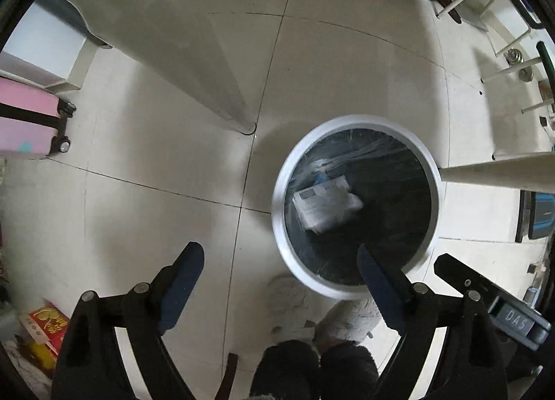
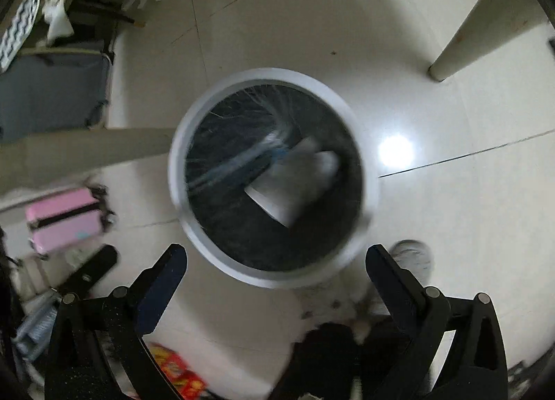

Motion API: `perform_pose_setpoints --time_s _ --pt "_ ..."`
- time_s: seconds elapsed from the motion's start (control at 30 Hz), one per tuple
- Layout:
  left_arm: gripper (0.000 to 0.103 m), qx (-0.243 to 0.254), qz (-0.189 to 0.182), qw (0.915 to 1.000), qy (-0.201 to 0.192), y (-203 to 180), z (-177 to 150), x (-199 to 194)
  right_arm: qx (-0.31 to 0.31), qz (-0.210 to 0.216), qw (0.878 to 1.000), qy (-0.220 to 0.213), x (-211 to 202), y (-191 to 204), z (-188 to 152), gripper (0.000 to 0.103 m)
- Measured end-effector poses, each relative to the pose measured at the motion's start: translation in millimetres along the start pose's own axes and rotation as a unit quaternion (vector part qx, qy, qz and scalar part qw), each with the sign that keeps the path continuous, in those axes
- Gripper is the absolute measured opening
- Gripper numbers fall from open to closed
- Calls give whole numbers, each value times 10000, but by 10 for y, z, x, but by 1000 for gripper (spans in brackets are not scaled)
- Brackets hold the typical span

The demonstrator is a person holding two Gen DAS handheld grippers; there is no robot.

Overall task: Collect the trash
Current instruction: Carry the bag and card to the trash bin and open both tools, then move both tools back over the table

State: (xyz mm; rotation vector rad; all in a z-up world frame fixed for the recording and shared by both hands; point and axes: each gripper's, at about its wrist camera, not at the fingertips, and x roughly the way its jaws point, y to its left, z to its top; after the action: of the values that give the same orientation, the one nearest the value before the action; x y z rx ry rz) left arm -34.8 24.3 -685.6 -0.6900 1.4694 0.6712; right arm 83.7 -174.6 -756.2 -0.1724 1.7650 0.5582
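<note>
Left wrist view looks straight down on one round white-rimmed waste bin with a black liner (image 1: 357,202), standing on the pale tiled floor (image 1: 173,157) between two white bench legs. Inside it lie two visible pieces of trash: one white printed paper packet (image 1: 326,206) and one clear crumpled plastic wrapper (image 1: 329,167) beside it. The left claw (image 1: 281,285) is released, nothing between its two blue-padded fingers; one finger overlaps the bin's rim in view. Right wrist view, blurred, shows the same bin (image 2: 270,174) with the packet (image 2: 298,185) in it, and the right claw (image 2: 275,271) likewise spread wide and empty.

Judging by this, the drop looks done. The risks: a low claw could knock the light bin over when lifted, or snag the liner and drag it out. One pink suitcase (image 1: 27,119) stands well apart.
</note>
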Motion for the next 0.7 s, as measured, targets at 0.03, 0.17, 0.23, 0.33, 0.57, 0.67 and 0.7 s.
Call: perform_pose_setpoints --time_s 0.03,0.17,0.23,0.33,0.57,0.67,0.7 --pt "90 76 94 9999 -1 -22 -10 -32 -114 -217 9997 -46 -72 56 -17 103" --pt "90 228 251 9994 15 -103 -110 -280 -434 -906 9949 -119 -335 49 -153 103" --pt "90 234 233 9994 41 -109 -157 -392 -535 -1093 9924 -158 -506 56 -215 103" --pt "90 307 253 9992 12 -104 -243 -584 -598 -1221 9905 -198 -776 99 -278 103" --pt "90 413 177 9990 -49 -112 -389 -1164 -648 -1255 9893 -376 -1501 328 -535 103" --pt "90 420 121 9990 -87 -101 -468 -1495 -660 -1235 9892 -431 -1839 455 -657 103" --pt "90 412 107 9990 -98 -104 -495 -1629 -657 -1214 9895 -437 -1948 493 -699 103"
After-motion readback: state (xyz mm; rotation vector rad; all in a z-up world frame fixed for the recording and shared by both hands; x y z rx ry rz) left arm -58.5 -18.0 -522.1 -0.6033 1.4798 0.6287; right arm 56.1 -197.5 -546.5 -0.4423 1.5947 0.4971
